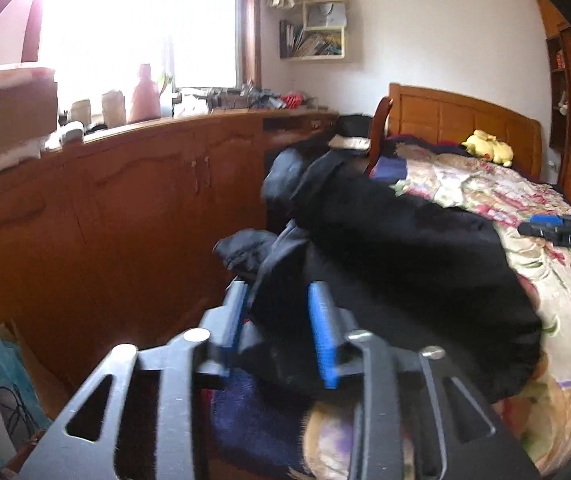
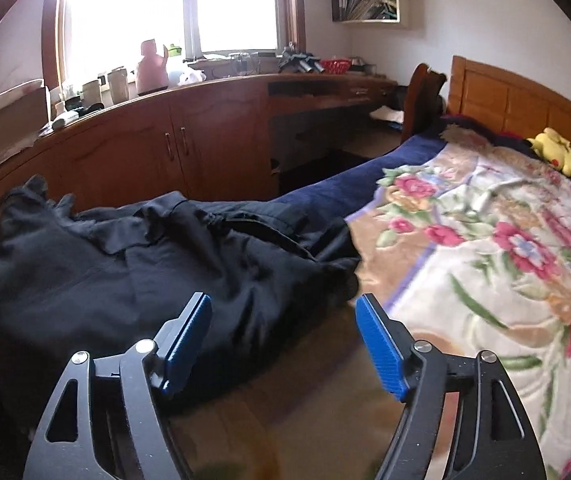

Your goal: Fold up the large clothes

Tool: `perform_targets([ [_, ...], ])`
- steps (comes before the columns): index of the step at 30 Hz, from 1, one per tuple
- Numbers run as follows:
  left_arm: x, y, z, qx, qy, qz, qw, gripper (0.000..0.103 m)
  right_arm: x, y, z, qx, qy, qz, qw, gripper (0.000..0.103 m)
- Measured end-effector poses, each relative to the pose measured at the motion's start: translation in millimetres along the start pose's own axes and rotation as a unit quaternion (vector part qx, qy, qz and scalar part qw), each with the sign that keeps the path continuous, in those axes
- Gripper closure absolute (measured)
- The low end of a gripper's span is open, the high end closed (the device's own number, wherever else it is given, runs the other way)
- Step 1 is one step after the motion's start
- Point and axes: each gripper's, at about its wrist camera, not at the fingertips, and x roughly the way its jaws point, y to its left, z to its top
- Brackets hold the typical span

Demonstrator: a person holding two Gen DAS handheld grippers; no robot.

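Note:
A large dark navy garment lies crumpled on the left side of the bed, over the floral blanket. In the left wrist view the same garment is bunched and partly lifted. My left gripper is shut on a fold of the garment, with cloth between its blue pads. My right gripper is open and empty, just above the blanket at the garment's right edge. The right gripper also shows at the right edge of the left wrist view.
A long wooden cabinet and desk runs along the left of the bed under a bright window. A wooden headboard and a yellow plush toy are at the far end. A cardboard box with bags stands on the floor.

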Motion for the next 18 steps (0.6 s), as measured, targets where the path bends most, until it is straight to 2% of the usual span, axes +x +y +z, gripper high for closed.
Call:
perform_targets([
  [1, -6, -5, 2, 0.004, -0.005, -0.003, 1.0000, 0.057, -7, -2, -4, -0.001, -0.002, -0.006, 1.000, 0.026],
  [2, -9, -8, 5, 0.007, -0.007, -0.006, 0.9999, 0.046, -16, -8, -11, -0.002, -0.004, -0.014, 1.000, 0.026],
  [3, -14, -14, 7, 0.011, -0.010, -0.013, 0.9998, 0.030, -25, -6, -20, -0.002, -0.007, -0.020, 1.000, 0.026],
  [4, -19, -20, 10, 0.014, -0.017, -0.020, 0.9996, 0.024, -33, -10, -29, 0.000, -0.009, -0.023, 1.000, 0.026],
  [9, -36, -68, 22, 0.041, -0.030, -0.063, 0.9967, 0.016, -73, -26, -62, 0.010, -0.022, -0.060, 0.998, 0.024],
  [18, -45, -173, 26, 0.078, -0.026, -0.139, 0.9868, 0.013, -132, -58, -105, 0.041, -0.041, -0.107, 0.993, 0.022],
])
